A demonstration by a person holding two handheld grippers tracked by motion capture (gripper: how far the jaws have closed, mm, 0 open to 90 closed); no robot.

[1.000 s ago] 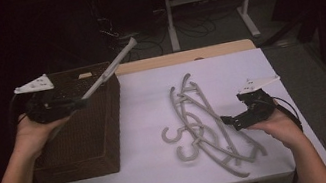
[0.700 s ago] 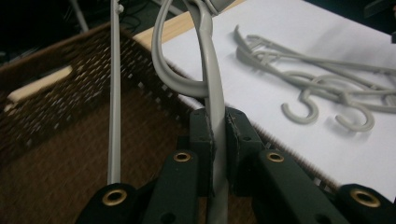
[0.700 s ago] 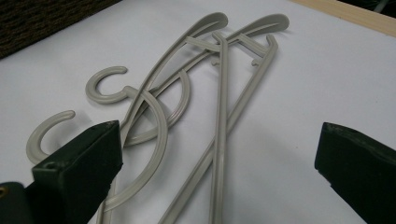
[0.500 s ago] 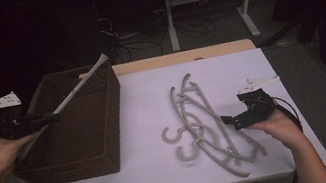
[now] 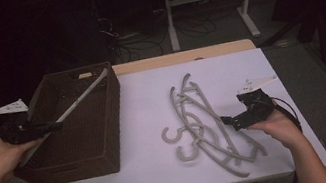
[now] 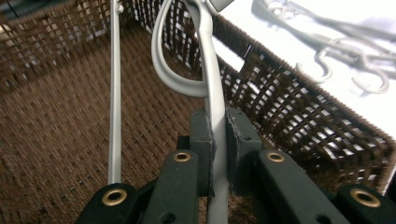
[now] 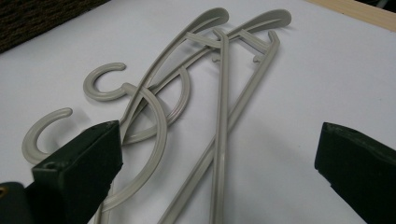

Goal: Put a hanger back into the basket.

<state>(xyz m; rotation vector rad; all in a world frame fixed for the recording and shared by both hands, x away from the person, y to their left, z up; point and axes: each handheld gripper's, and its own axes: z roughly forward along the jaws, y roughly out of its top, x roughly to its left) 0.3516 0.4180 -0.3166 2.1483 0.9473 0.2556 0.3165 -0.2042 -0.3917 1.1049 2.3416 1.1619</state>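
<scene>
A grey plastic hanger (image 5: 82,97) slants across the brown wicker basket (image 5: 110,146), one end resting near the far rim. My left gripper (image 5: 53,126) is shut on it over the basket's left side; the left gripper view has its pads (image 6: 203,149) clamping the hanger (image 6: 212,88) above the basket floor. Two more grey hangers (image 5: 206,117) lie crossed on the white table (image 5: 153,164). My right gripper (image 5: 226,122) stands open at their right edge, low over the table. Both jaws straddle the hangers (image 7: 219,116) in the right gripper view.
The basket takes up the table's left part, its wall (image 6: 299,116) between the held hanger and the loose ones. A wooden strip (image 5: 180,57) runs along the table's far edge. Beyond it are desk legs (image 5: 172,24) and cables on a dark floor.
My left gripper has drawn back and down toward the person with the hanger, which has sunk lower into the basket. The right gripper has stayed still.
</scene>
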